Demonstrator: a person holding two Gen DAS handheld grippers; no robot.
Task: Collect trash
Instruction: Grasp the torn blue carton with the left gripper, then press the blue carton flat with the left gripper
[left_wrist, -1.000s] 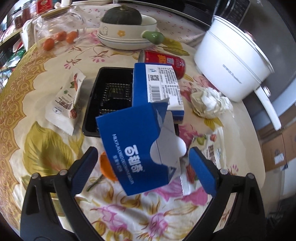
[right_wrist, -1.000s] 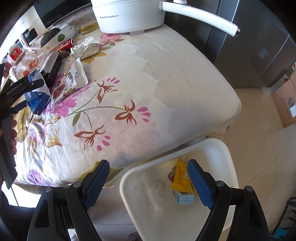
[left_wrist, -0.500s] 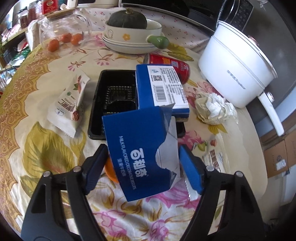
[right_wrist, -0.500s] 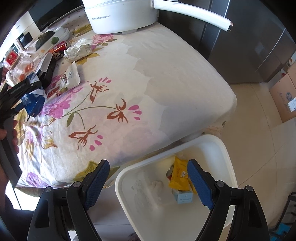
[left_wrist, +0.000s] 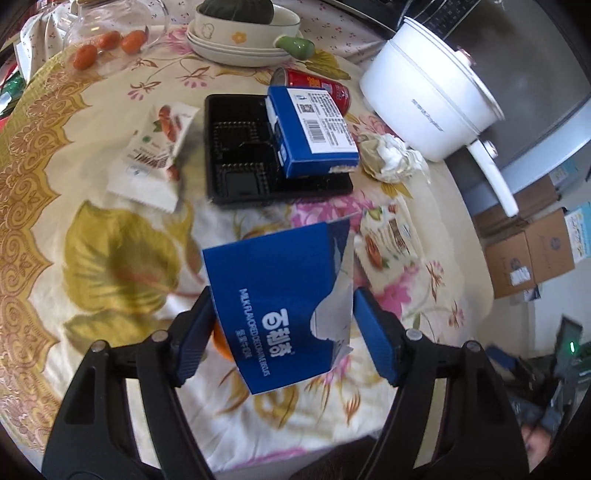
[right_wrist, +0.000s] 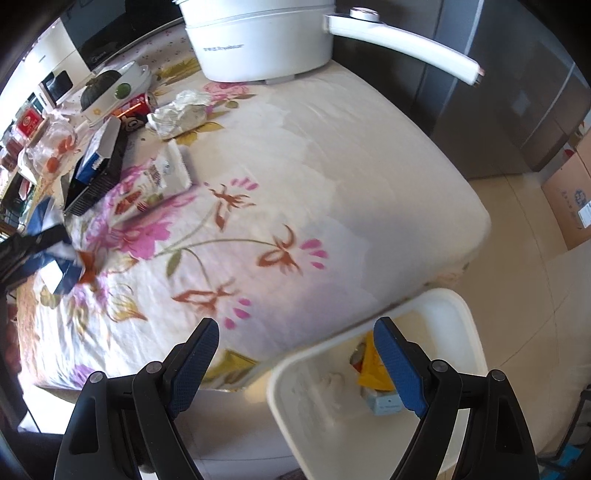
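Note:
A torn blue carton piece (left_wrist: 273, 280) with white lettering hangs above the flowered tablecloth, held in my left gripper (left_wrist: 282, 325). The jaws are closing, and both blue pads press its sides. The same carton shows blurred at the left of the right wrist view (right_wrist: 48, 254). My right gripper (right_wrist: 295, 354) stands open and empty over the table's near edge. Below it is a white bin (right_wrist: 458, 317) with a yellow wrapper (right_wrist: 369, 369) inside.
On the table lie a blue box (left_wrist: 314, 133) on a black tray (left_wrist: 236, 158), a red can (left_wrist: 314, 83), crumpled tissue (left_wrist: 391, 158) and two snack wrappers (left_wrist: 155, 147) (left_wrist: 388, 240). A white pot (left_wrist: 424, 99) stands at the back right, with stacked bowls (left_wrist: 240, 48) behind.
The left jaws narrowed onto the torn carton and carried it away from the tray toward the near table edge. The right gripper shifted slightly, still open.

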